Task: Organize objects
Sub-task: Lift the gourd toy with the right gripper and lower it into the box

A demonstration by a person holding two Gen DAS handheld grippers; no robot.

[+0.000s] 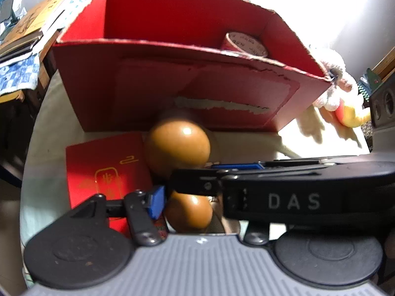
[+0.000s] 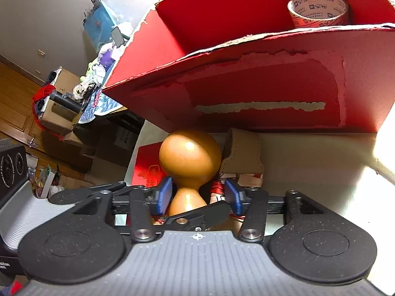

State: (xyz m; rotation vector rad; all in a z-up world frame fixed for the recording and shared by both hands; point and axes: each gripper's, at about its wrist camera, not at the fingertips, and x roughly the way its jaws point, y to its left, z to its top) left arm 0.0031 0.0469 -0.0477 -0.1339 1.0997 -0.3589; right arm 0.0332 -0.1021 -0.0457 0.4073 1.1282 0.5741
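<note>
A glossy brown gourd [image 1: 177,145] [image 2: 190,157] lies in front of a red cardboard box [image 1: 172,91] [image 2: 259,86], big bulb toward the box. My right gripper [image 2: 199,194] straddles the gourd's neck; its left pad sits at the neck and the right pad stands clear, so it is open. My left gripper [image 1: 188,204] is around the small bulb. One blue pad rests against the bulb's left side, while the opposite finger is hidden behind the right gripper's finger [image 1: 195,182]. A roll of printed tape [image 1: 246,45] [image 2: 318,9] stands inside the box.
A red booklet with gold print [image 1: 98,167] lies under the gourd on the pale table. A beige pouch [image 2: 242,148] sits beside the gourd by the box. A plush toy [image 1: 330,83] lies right of the box, and stacked books [image 1: 37,19] sit at the left.
</note>
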